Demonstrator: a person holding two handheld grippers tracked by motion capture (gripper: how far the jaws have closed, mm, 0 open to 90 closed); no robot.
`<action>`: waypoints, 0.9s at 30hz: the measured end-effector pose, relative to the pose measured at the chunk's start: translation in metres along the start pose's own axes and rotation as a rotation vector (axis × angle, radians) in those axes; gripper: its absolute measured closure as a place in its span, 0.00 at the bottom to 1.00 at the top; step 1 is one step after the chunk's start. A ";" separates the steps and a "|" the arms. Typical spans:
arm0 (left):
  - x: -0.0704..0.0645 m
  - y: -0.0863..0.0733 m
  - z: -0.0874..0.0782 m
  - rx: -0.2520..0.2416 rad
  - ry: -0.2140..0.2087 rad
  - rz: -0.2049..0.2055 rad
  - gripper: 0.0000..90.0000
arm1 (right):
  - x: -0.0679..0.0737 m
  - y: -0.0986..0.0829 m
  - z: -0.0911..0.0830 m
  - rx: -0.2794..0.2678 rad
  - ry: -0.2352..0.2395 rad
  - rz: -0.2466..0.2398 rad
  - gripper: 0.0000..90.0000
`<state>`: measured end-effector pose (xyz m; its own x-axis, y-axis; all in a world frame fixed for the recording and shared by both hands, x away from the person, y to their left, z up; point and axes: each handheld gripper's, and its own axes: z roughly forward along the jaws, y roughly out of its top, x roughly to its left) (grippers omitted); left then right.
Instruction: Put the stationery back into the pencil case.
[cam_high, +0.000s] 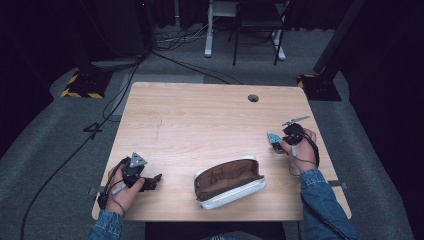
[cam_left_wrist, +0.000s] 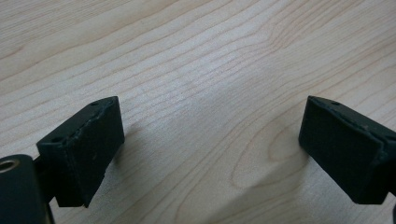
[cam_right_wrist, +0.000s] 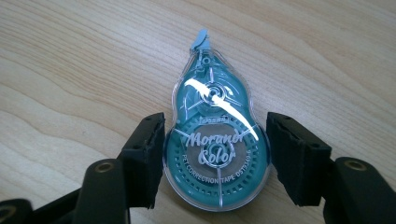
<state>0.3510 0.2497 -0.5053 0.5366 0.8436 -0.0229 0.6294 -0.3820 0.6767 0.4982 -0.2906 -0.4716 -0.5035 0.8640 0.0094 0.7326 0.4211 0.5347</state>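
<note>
My right gripper (cam_right_wrist: 215, 158) straddles correction tape (cam_right_wrist: 215, 140) flat on table (cam_right_wrist: 70, 56), right of open pouch (cam_high: 229, 182); jaws not yet clamped, slight gaps both sides. Light, hard, slick plastic shell. Best pinch across wide round body. Left gripper (cam_left_wrist: 210, 149) wide, holds nothing.

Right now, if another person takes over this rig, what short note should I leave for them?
Left gripper: open, over bare table, holding nothing.
Right gripper: jaws on either side of the teal correction tape, which lies flat on the table; a small gap shows on the right, so not yet clamped.
Pencil case: open, front centre.
Done: nothing packed, as far as visible.
Left: probably grip the tape and put it in the case.
</note>
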 end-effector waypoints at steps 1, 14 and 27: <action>0.000 0.000 0.000 0.001 0.000 0.000 0.07 | 0.000 0.001 -0.003 -0.009 0.003 -0.002 0.44; 0.000 0.001 0.001 0.006 -0.005 0.005 0.05 | 0.007 0.006 -0.030 -0.063 0.012 -0.010 0.44; 0.000 0.002 0.002 0.009 -0.008 0.011 0.04 | 0.027 0.014 -0.066 -0.111 0.029 -0.057 0.44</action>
<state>0.3535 0.2485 -0.5057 0.5484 0.8359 -0.0213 0.6282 -0.3950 0.6703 0.4640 -0.2797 -0.4080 -0.5574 0.8302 -0.0002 0.6477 0.4350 0.6256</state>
